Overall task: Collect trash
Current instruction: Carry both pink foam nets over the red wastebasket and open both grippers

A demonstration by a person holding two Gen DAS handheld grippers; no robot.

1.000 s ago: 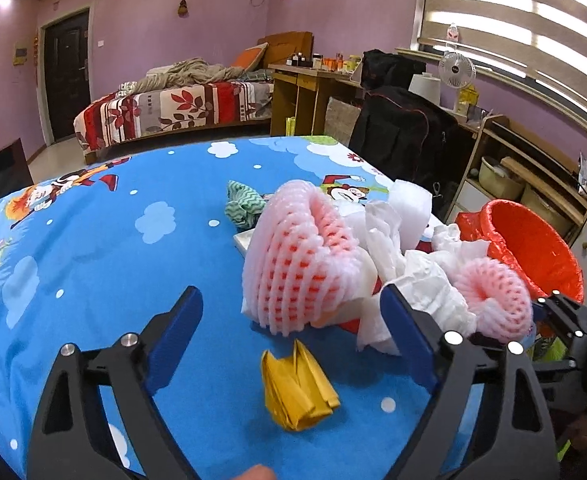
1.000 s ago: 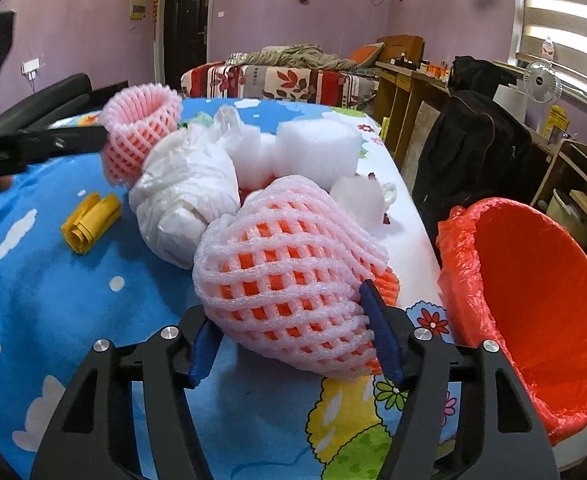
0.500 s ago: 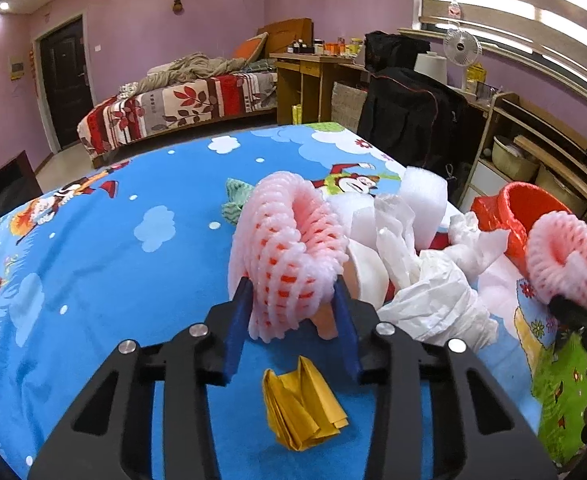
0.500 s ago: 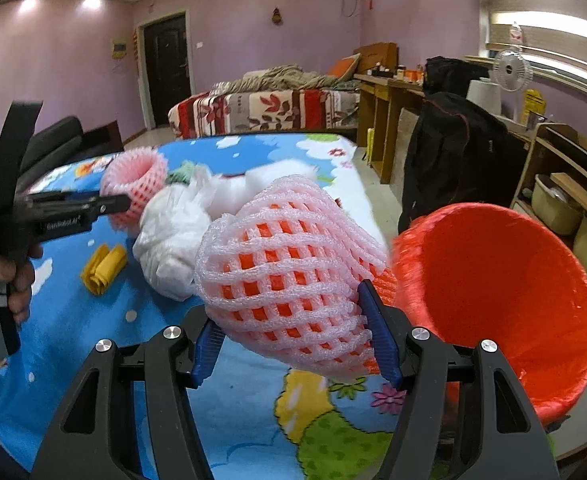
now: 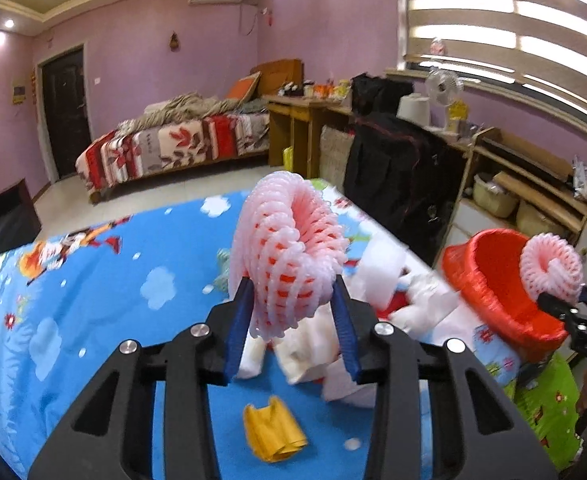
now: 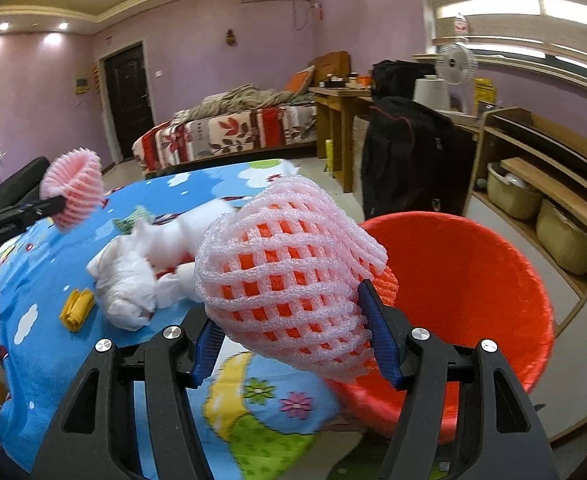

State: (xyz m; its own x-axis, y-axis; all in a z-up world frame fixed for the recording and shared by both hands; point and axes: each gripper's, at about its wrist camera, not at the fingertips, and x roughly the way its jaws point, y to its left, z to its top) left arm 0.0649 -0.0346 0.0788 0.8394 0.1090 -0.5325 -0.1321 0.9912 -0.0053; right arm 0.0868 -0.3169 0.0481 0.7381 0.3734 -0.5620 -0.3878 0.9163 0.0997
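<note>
My left gripper [image 5: 291, 336] is shut on a pink foam fruit net [image 5: 289, 256] and holds it lifted above the blue table cloth [image 5: 105, 312]. My right gripper [image 6: 293, 342] is shut on a second pink foam net [image 6: 289, 268] and holds it at the table's edge, beside the rim of the red-lined trash bin [image 6: 473, 288]. That bin also shows in the left wrist view [image 5: 489, 284], with the right gripper's net [image 5: 551, 272] over it. White crumpled paper and foam pieces [image 6: 133, 280] and a yellow folded wrapper [image 5: 273, 434] lie on the table.
A black bag [image 6: 409, 160] hangs on a chair beyond the bin. Wooden shelves with baskets [image 6: 545, 196] run along the right wall. A bed [image 5: 173, 148] stands at the back. A green patterned scrap [image 6: 133, 216] lies behind the white pile.
My left gripper closed on its pink net and lifted it off the table. My right gripper carried its net to the right, from over the table to the bin's rim.
</note>
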